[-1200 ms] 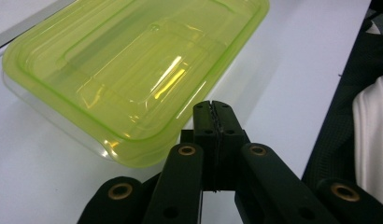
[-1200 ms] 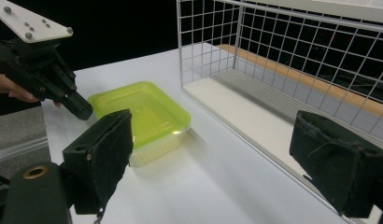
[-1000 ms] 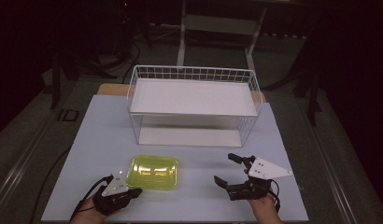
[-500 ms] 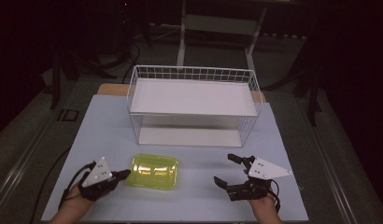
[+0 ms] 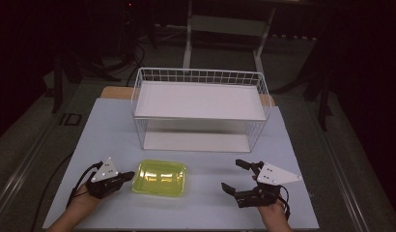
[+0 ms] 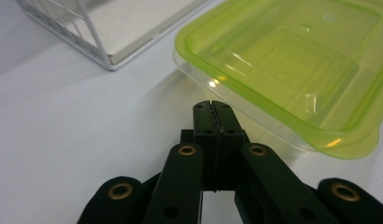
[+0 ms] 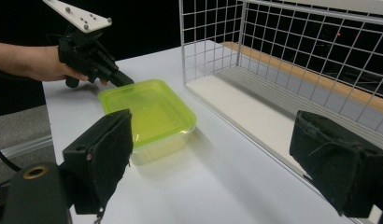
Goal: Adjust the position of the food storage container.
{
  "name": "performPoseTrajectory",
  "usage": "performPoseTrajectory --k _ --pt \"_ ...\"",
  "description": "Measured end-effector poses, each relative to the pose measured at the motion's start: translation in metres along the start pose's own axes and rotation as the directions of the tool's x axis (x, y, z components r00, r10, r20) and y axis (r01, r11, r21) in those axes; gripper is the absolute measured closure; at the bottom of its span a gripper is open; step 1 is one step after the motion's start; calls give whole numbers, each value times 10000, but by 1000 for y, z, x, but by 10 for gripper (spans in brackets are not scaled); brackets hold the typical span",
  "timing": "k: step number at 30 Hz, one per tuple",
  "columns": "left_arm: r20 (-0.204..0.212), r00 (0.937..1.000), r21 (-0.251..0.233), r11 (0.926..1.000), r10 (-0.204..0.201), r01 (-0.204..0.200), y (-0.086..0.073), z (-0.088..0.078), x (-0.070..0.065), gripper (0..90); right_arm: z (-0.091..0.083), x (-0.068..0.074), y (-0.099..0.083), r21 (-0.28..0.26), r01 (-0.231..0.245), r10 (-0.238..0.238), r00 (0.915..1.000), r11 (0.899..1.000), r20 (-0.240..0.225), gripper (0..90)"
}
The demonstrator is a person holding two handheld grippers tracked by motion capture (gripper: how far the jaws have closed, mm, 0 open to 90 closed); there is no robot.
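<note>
A clear plastic container with a yellow-green lid (image 5: 159, 177) (image 6: 292, 70) (image 7: 146, 112) lies on the table in front of the white wire basket (image 5: 201, 108). My left gripper (image 5: 128, 176) (image 6: 213, 105) (image 7: 124, 80) is shut with nothing between its jaws, its tips right at the container's left edge. My right gripper (image 5: 236, 175) rests to the right of the container, apart from it, with its padded fingers (image 7: 102, 158) spread wide open and nothing between them.
The wire basket (image 7: 292, 60) has a flat white shelf on top and a white floor panel (image 6: 129, 23) inside. It stands at the back middle of the pale table (image 5: 90, 130). Dark floor and stand legs lie beyond the table edges.
My left gripper has slid left and away from me, from beside the container's front left corner to its left edge. The right gripper has stayed put.
</note>
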State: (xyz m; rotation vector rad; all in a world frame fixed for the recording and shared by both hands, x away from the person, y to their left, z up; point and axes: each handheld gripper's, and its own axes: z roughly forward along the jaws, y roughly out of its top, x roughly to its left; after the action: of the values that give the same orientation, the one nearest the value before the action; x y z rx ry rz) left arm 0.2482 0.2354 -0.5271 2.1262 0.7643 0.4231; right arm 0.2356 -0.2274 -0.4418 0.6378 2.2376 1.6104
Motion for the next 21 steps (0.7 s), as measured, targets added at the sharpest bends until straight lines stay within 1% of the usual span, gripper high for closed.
performPoseTrajectory --k 3,4,5,6,8,9,10,11,12,13,14,16,18,19,21 --pt "169 9998 153 9999 62 -65 1 4 -5 900 0 0 0 -15 -20 20 10000 10000 5 134" --pt "183 9998 170 9998 83 -86 1 5 -6 900 0 0 0 -18 -34 34 10000 10000 6 134" --pt "105 9998 339 9993 149 -153 1 5 -7 900 0 -1 0 -24 -71 71 10000 10000 2 134" --pt "84 9999 341 9994 97 -100 1 5 -6 900 0 -1 0 -19 -77 77 10000 10000 19 134" --pt "-130 9999 138 9999 -65 66 -1 0 -1 900 -1 -1 0 -19 -64 64 10000 10000 22 134" --pt "-163 9997 38 9998 -193 194 -1 -3 2 900 -1 -1 0 -25 -55 55 10000 10000 25 134" --pt "-159 9992 -282 9989 -367 363 -1 -7 4 900 -1 -1 0 -22 -45 45 10000 10000 23 134" --pt "-66 9982 -577 9965 -604 600 -1 -11 6 900 -1 -1 0 -28 -49 49 10000 10000 15 134" --pt "-2 9981 -692 9957 -611 609 0 -13 6 900 -1 -1 0 -33 -48 48 10000 10000 21 134" --pt "58 9985 -784 9955 -536 539 2 -14 5 900 -1 -1 0 -27 -54 54 10000 10000 31 134" --pt "124 9992 -738 9966 -367 375 3 -14 3 900 0 -1 0 -20 -66 66 10000 10000 23 134" --pt "130 9997 -570 9982 -200 207 4 -11 1 900 0 0 0 8 -41 41 10000 10000 22 134" --pt "158 9998 -479 9987 -150 158 4 -7 0 900 0 0 0 9 8 -8 10000 10000 15 136" --pt "252 9995 -462 9988 -178 190 4 -6 0 900 0 0 1 -8 -6 6 10000 10000 -14 137" --pt "263 9995 -498 9985 -194 207 5 -4 -1 900 -1 0 1 -85 -86 86 9999 9999 -77 138"
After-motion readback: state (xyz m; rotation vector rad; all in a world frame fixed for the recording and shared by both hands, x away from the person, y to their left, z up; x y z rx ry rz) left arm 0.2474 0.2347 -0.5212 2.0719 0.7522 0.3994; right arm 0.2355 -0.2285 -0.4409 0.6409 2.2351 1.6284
